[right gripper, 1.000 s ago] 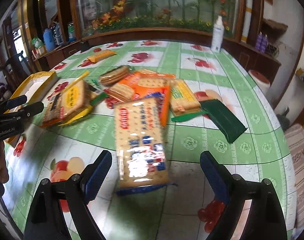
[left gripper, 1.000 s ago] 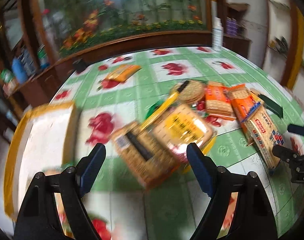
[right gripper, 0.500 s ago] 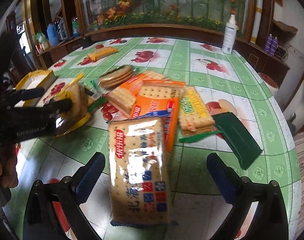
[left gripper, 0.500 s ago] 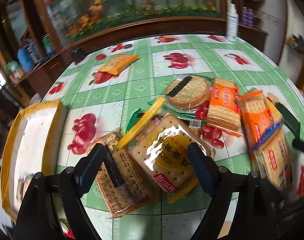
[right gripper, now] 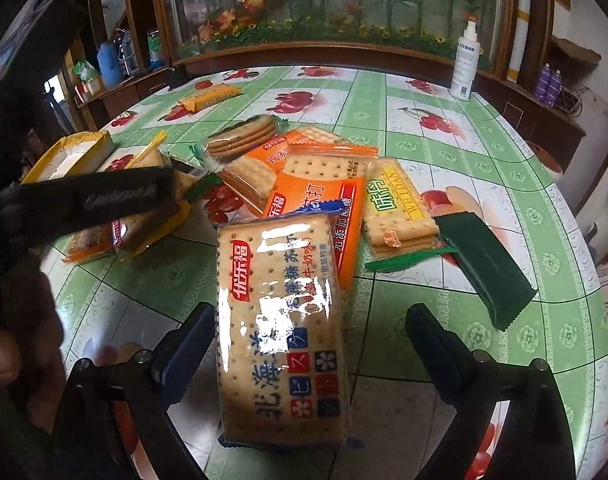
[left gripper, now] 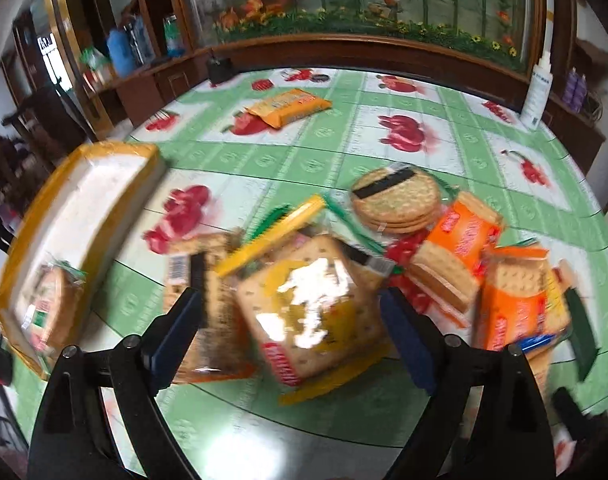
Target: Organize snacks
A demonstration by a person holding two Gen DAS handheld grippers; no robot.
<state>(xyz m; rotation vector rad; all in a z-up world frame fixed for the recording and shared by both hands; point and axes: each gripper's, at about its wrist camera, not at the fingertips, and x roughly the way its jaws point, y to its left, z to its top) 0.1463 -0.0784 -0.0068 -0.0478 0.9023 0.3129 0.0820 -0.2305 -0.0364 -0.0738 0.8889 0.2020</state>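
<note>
Jaws on both grippers are standing apart, gripping nothing: the left gripper [left gripper: 291, 336] is framing a yellow cracker pack [left gripper: 316, 312], the right gripper [right gripper: 310, 344] a blue-printed cracker pack [right gripper: 281, 328]. One packet [left gripper: 49, 304] is already lying in the yellow-rimmed box [left gripper: 115, 152]; most snacks are still sitting scattered on the surface [right gripper: 484, 128], so sorting looks barely begun.

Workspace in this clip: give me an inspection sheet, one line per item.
Surface: round table, green fruit-print cloth.
Job's things: cracker packets heaped mid-table; long cracker pack between the right tongs; yellow pack between the left tongs; tray with one packet inside.
Clutter: spray bottle at far edge.
Grippers: both open, nothing gripped.
Cables: nothing seen.
Surroundings: wooden cabinet, flower display behind glass.
</note>
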